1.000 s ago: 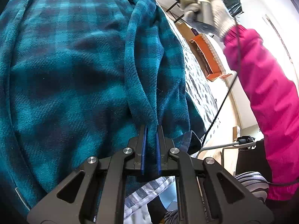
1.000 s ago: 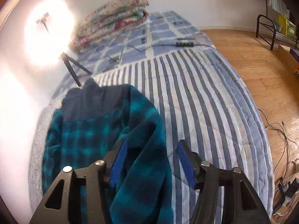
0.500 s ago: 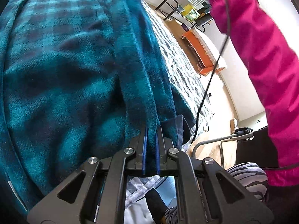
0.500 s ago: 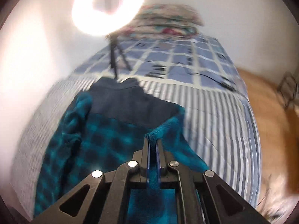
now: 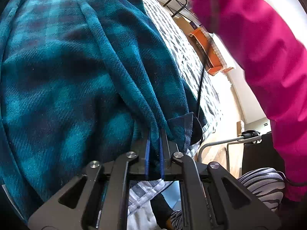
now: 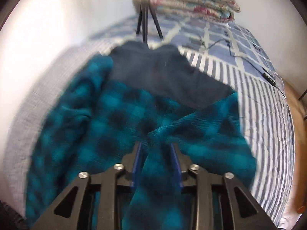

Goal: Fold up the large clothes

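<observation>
On the striped bed cover (image 6: 268, 115) lay one large teal plaid fleece garment (image 6: 96, 124), navy yoke toward twelve o'clock near a tripod (image 6: 145, 19) and stacked quilts (image 6: 191, 0). Left gripper (image 5: 153, 140) — jaws pressed together on a gathered ridge of fleece at the hem corner, apparently anchoring that end. Right gripper (image 6: 156, 147) — jaws had just been opening, standing apart with a folded-over flap of fleece between them, pads not pressing; judged a release after carrying the side inward. Pink sleeve (image 5: 259, 48) at two o'clock in the left view.
</observation>
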